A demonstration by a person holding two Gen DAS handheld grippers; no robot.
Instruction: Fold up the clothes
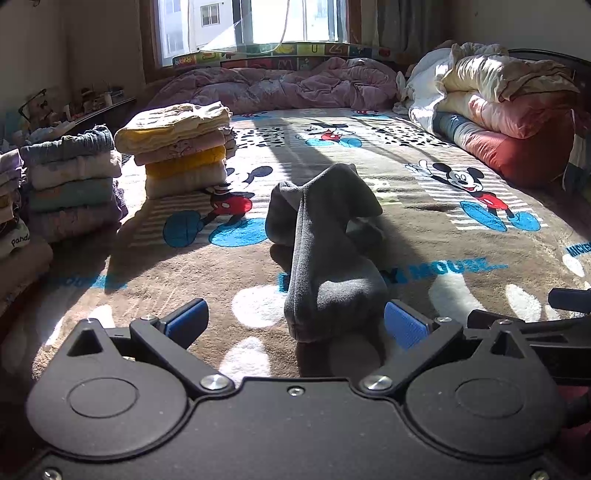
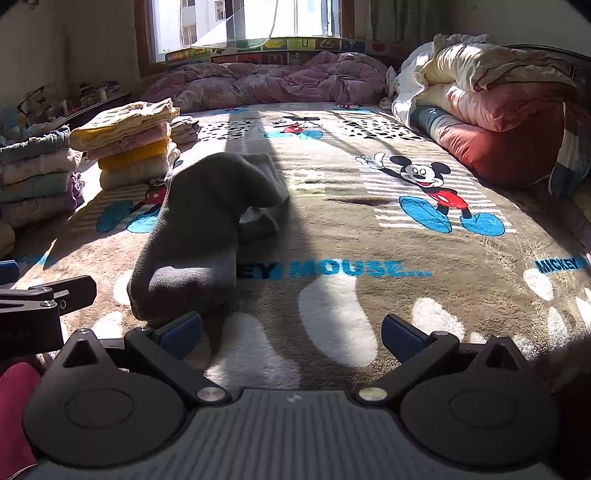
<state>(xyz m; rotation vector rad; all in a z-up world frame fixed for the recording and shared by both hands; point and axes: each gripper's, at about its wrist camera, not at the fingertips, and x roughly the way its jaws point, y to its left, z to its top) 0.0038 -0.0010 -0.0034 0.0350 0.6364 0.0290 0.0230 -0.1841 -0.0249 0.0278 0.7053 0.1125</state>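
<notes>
— What covers the bed?
— A brown cartoon-mouse blanket (image 1: pixel 424 206) with blue lettering, sunlit in patches.
— And along its far edge?
— A rumpled pink quilt (image 1: pixel 280 86) lies under the window (image 1: pixel 251 22), with a strip of colourful alphabet mat (image 1: pixel 266 55) behind it.
— To the right?
— Rolled bedding (image 2: pixel 491 99), cream over pink and red, piled against the wall.
— The left side?
— A cluttered shelf (image 1: pixel 74 107) by the wall; its small items are too blurred to tell.
</notes>
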